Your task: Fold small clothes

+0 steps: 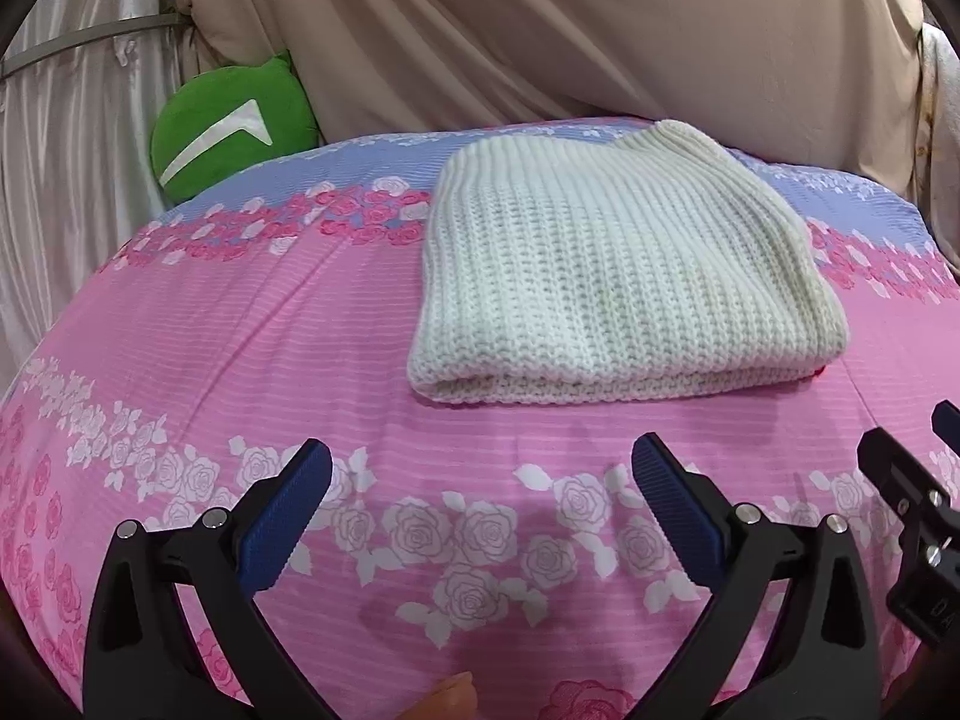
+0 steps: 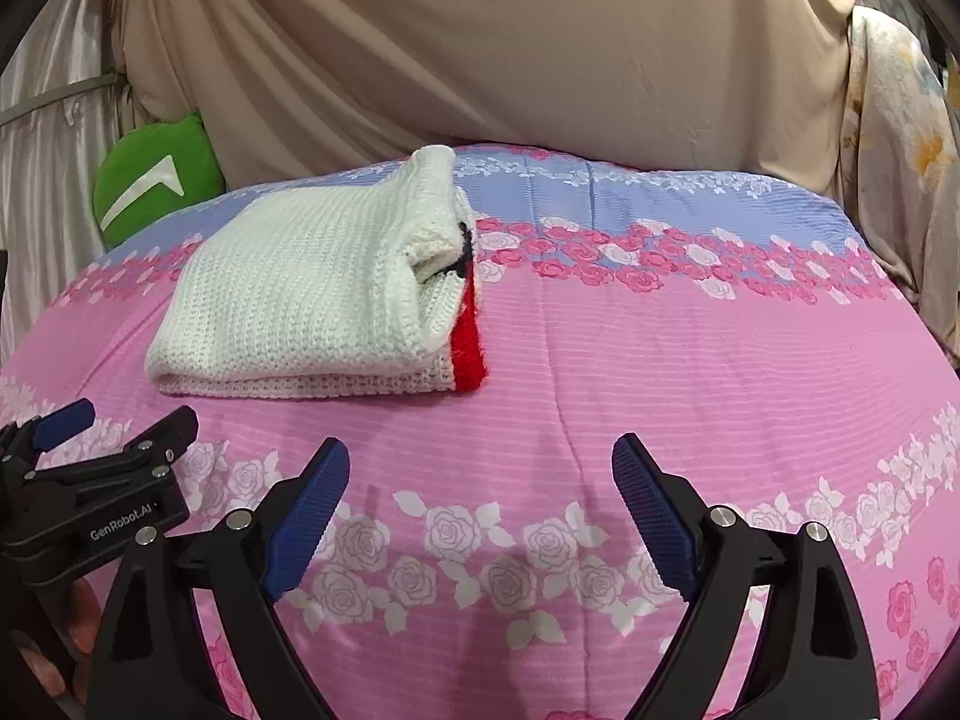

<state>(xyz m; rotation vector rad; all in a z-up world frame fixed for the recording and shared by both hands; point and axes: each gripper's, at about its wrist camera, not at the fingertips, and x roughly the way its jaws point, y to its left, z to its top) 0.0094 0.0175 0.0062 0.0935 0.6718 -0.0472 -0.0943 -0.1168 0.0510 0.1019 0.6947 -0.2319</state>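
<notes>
Left wrist view shows the white knit garment (image 1: 624, 276) folded flat on the pink floral bedspread (image 1: 300, 330), well ahead of the left gripper (image 1: 480, 468), whose jaws stand wide and empty, while the right gripper (image 2: 480, 468) is likewise released, clear of the garment.

Bare bedspread (image 2: 660, 360) lies open right of the folded knit (image 2: 300, 294); curtain (image 2: 480, 60) blocks behind.
</notes>
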